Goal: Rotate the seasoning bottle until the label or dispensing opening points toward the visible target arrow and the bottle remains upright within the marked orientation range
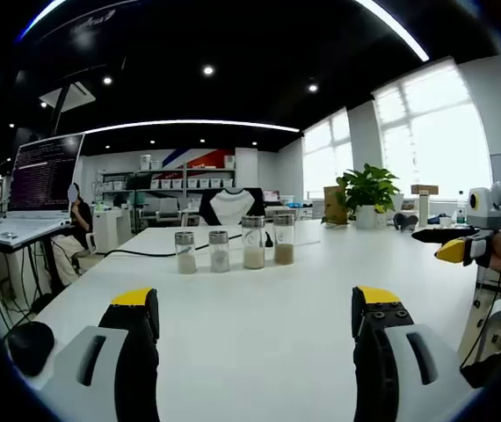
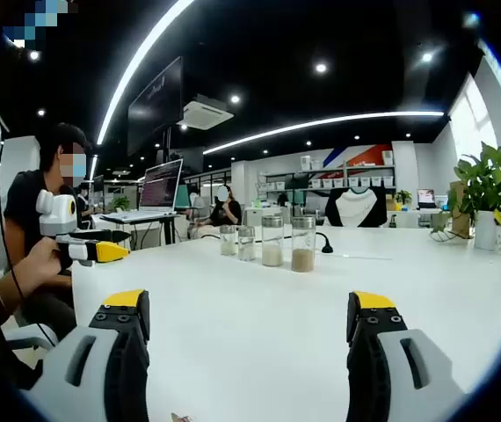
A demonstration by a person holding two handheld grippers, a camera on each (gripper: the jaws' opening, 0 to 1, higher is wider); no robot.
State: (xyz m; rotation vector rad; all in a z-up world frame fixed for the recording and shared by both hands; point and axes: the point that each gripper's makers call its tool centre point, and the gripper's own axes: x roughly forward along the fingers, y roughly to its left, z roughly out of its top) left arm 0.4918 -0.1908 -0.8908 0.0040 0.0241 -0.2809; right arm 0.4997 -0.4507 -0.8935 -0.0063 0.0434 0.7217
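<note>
Bottles, four of them, stand upright in a short row on the white table [image 1: 259, 325], nearer its far edge than the near edge where both tools wait. Two shorter seasoning bottles [image 1: 185, 251] hold pale powder; two taller jars [image 1: 253, 242] beside them hold cream and tan granules. All are clear glass cylinders with silvery metal caps. No arrow mark can be made out on the smooth, glossy tabletop.

Left hand-held gripper [image 1: 255, 321] hangs over the near edge, jaws spread wide, grasping nothing. Right hand-held gripper [image 2: 249, 323] is likewise released and empty, well apart from the row. Each has grey plastic jaws tipped in yellow.

To turn a bottle well, I judge it best to approach level, close on the glass body below the cap, and twist about its upright axis without tilting, keeping clear of its close neighbours. A black cable [image 1: 136, 254] trails behind the row; a leafy potted plant [image 1: 369, 192] sits near the far right corner.
</note>
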